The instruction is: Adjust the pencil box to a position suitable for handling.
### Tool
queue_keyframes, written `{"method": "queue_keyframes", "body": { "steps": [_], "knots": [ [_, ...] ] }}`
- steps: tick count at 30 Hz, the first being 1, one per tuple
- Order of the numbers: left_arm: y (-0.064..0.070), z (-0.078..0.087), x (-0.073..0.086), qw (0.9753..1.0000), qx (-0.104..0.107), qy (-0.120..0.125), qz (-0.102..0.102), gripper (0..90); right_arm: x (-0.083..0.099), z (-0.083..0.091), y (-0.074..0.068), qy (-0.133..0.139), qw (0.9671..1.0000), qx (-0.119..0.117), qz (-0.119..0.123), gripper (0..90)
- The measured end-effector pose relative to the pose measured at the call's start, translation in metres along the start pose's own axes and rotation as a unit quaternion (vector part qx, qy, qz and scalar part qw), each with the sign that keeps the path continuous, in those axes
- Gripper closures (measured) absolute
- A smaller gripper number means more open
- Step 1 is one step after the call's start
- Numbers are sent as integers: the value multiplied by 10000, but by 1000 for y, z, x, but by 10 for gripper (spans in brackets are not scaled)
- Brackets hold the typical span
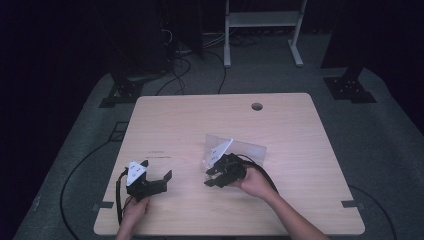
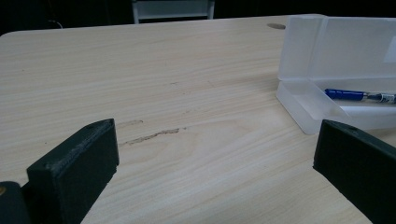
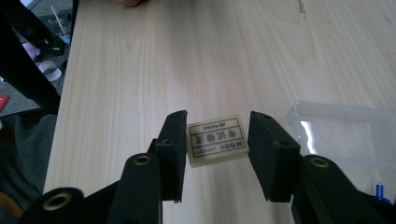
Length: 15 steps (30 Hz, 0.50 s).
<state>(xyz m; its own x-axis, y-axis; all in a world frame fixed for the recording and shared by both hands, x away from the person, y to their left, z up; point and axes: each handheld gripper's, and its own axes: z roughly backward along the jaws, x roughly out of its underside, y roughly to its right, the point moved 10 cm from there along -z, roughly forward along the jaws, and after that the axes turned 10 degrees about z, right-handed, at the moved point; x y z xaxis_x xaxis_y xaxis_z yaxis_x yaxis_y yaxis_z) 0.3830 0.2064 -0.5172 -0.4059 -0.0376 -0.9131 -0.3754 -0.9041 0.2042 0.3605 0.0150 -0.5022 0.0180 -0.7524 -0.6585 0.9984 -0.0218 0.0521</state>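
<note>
A white eraser (image 3: 217, 142) with a printed label sits between the jaws of my right gripper (image 3: 218, 125), which is shut on its two short sides. The same gripper (image 1: 210, 177) is in the middle of the table, just left of an open translucent pencil case (image 1: 245, 147). The case (image 2: 327, 60) has its lid raised, and a blue pen (image 2: 359, 95) lies in its tray. My left gripper (image 1: 156, 170) rests at the front left of the table. Its jaws stand wide open (image 2: 217, 135) over bare wood, with the case off to their right.
The light wooden table (image 1: 225, 115) has a round cable hole (image 1: 257, 106) near its far edge. Faint dark marks (image 2: 149, 136) streak the wood ahead of my left gripper. Dark stands, cables and a white frame (image 1: 262, 30) lie on the floor behind.
</note>
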Motion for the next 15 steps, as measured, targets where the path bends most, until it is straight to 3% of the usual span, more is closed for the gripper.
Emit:
{"method": "queue_keyframes", "body": {
  "steps": [15],
  "knots": [
    [0,0,0,10000,0,1,0,0,-7,11,16,103,9997,207,-105,577]
  ]
}}
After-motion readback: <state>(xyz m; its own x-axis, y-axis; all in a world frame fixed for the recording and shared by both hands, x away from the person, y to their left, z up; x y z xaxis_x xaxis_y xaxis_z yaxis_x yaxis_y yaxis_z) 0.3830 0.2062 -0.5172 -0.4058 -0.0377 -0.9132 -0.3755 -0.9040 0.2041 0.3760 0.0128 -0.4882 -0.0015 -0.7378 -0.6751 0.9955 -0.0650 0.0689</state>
